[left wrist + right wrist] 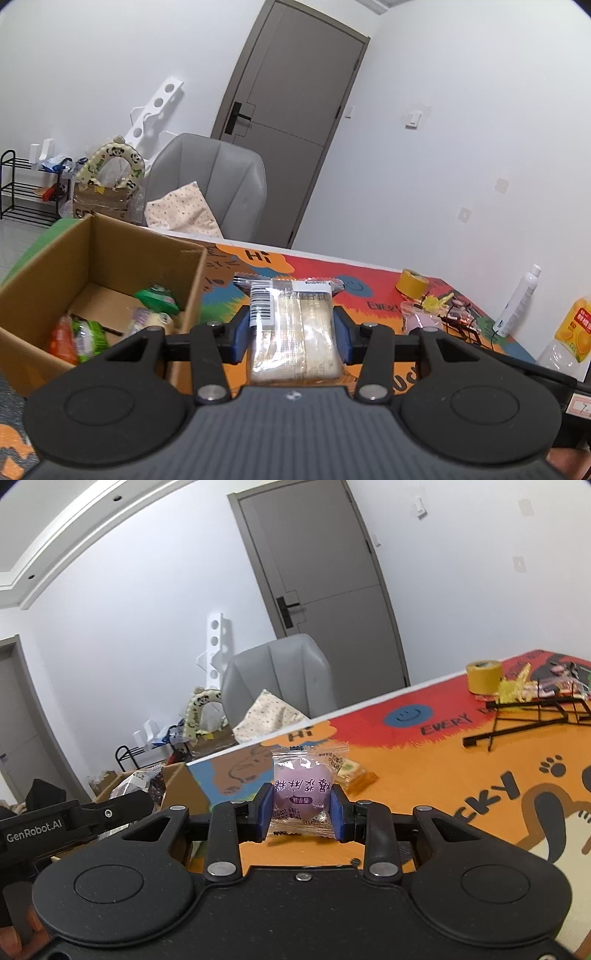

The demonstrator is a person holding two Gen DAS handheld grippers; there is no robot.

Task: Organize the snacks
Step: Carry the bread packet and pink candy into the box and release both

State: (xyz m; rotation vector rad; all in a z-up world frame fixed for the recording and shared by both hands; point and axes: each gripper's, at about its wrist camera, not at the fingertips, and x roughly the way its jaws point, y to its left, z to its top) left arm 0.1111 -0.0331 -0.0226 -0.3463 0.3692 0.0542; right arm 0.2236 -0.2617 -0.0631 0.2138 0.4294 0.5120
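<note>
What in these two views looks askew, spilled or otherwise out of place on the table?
The black wire rack lies tipped over on the colourful mat, with wrapped snacks loose beside it near the yellow tape roll. Nothing looks spilled.

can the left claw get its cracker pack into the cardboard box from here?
Probably yes. The left claw is shut on the cracker pack, off the table, and the box sits just to its left with its top open. Snacks lie inside, but bare floor shows. Only the near wall needs clearing.
</note>
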